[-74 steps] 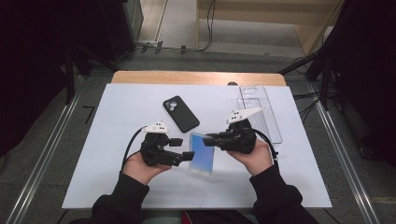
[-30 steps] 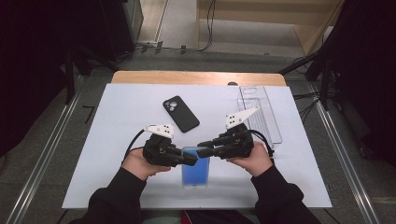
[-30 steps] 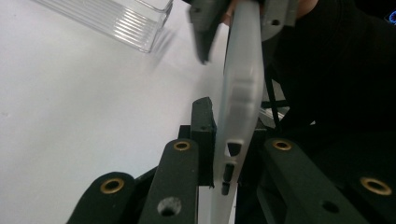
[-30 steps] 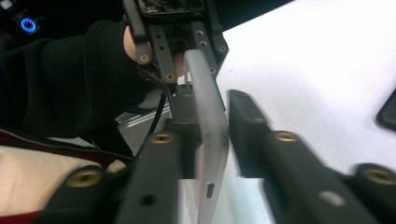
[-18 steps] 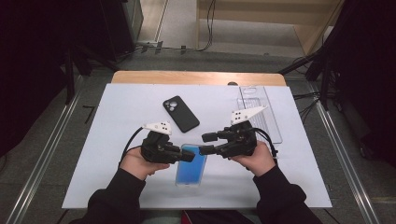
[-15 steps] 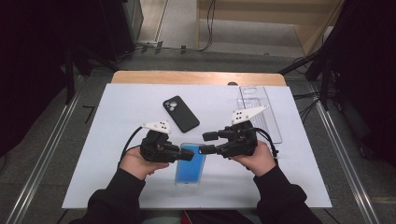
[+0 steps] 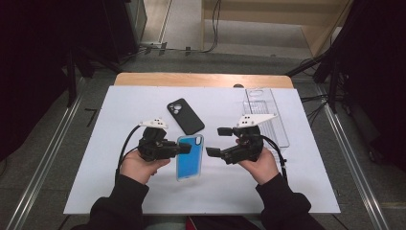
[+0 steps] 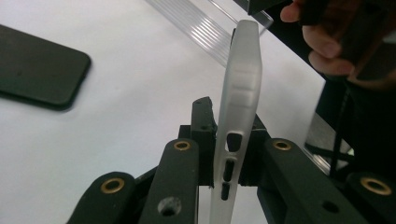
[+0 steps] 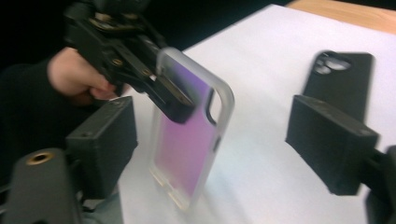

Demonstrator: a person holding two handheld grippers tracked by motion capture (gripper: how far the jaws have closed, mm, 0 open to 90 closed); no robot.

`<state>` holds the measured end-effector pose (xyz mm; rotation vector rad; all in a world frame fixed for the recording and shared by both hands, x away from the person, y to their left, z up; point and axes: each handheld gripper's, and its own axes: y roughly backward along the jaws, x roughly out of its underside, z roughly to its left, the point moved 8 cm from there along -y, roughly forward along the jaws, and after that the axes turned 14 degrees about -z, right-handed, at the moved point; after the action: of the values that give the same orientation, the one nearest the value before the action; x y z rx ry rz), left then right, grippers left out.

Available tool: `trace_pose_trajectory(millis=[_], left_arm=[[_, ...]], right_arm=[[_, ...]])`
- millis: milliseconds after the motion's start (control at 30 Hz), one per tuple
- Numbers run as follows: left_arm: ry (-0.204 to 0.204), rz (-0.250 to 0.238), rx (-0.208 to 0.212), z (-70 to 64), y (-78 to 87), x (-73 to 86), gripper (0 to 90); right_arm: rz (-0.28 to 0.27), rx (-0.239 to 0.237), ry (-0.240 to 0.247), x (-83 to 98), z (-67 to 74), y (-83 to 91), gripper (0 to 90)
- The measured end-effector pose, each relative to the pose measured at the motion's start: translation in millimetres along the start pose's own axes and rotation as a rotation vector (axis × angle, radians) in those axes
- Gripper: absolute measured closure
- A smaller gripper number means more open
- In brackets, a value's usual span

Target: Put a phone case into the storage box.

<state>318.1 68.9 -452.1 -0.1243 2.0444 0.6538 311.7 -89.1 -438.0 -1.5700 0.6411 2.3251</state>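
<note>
The left gripper (image 7: 184, 149) clamps the blue phone case (image 7: 189, 157); the right gripper (image 7: 217, 141) has just opened, empty. Light, bendy, slick: best pinched at its rim.

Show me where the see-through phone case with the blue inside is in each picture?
High view: the translucent blue-tinted phone case sits low in the middle, clamped by the left gripper.
Left gripper view: the case stands edge-on in the centre, pinched between the black jaws.
Right gripper view: the case is left of centre, looking purple, ahead of the right gripper.
Shared landmark: the black phone case on the white table.
</note>
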Motion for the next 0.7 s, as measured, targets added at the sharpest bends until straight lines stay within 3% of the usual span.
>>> trace_pose_trajectory(millis=[33, 133, 233, 267, 433, 467, 500, 533, 700], left_arm=[[0.004, -0.010, -0.013, 1.6, 0.2, -0.5, 81.3], [0.030, -0.053, -0.065, 8.7, 3.0, -3.5, 81.2], [0.039, -0.069, -0.074, 10.4, 4.3, -4.6, 81.2], [0.044, -0.076, -0.075, 10.9, 5.1, -5.1, 81.2], [0.061, -0.102, -0.112, 12.0, 5.1, -7.0, 81.1], [0.058, -0.102, -0.120, 12.0, 4.7, -7.1, 81.2], [0.058, -0.103, -0.125, 11.7, 4.3, -7.0, 81.2], [0.065, -0.105, -0.131, 11.0, 3.1, -6.9, 81.2], [0.070, -0.111, -0.147, 9.9, 0.3, -6.0, 81.2]], right_arm=[[0.000, 0.000, 0.000, 0.0, 0.0, 0.0, 1.7], [-0.035, 0.086, 0.003, 3.7, -4.2, -3.6, 0.0], [-0.028, 0.120, -0.018, 6.4, -5.2, -5.2, 0.0], [-0.024, 0.157, -0.050, 8.8, -6.2, -7.8, 0.0], [-0.020, 0.215, -0.056, 14.8, -6.3, -13.8, 0.0], [-0.019, 0.256, -0.058, 17.7, -6.5, -17.1, 0.0], [-0.019, 0.256, -0.058, 17.7, -6.5, -17.1, 0.0], [-0.018, 0.290, -0.076, 20.5, -5.9, -20.1, 0.0], [-0.015, 0.288, -0.095, 25.6, -0.5, -26.8, 0.0]])
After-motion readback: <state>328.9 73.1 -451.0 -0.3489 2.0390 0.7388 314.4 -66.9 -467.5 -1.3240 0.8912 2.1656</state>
